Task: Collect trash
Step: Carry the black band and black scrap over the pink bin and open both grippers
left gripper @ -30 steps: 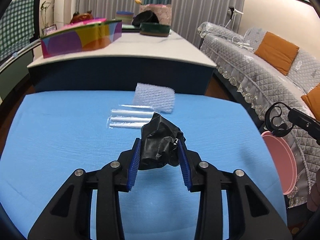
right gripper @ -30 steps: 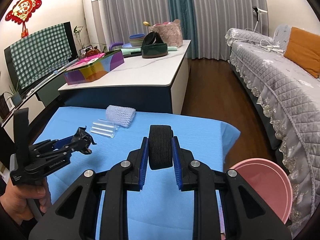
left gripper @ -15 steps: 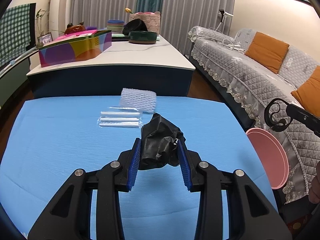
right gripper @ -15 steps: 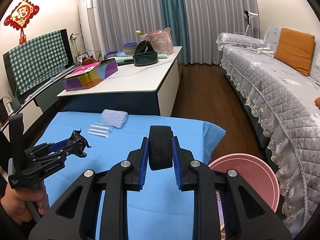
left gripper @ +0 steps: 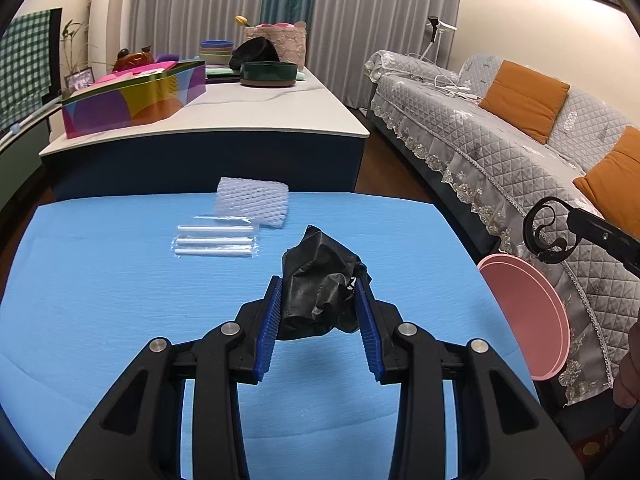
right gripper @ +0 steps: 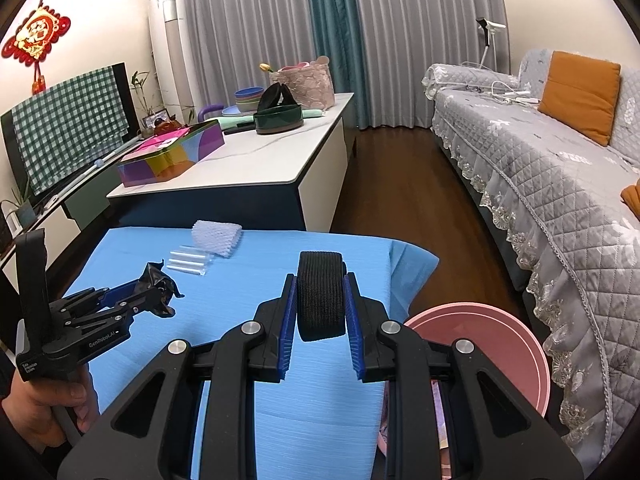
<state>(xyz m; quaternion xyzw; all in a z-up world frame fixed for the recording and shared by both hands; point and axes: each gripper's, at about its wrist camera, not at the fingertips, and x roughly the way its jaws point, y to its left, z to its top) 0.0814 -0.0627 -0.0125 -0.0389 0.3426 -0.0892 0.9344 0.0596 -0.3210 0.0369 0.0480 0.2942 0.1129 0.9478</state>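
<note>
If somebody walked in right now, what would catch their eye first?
Probably the two loaded grippers over the blue table: the left gripper clamps a crumpled black plastic bag, the right gripper a black woven band. Next, the pink bin beside the table's right edge.

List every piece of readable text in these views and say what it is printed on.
"GenRobot.AI": white lettering on the side of the left gripper, seen from the right wrist.
Small white label on that gripper's handle base: too small to read.
Red wall ornament: gold design, not legible.
</note>
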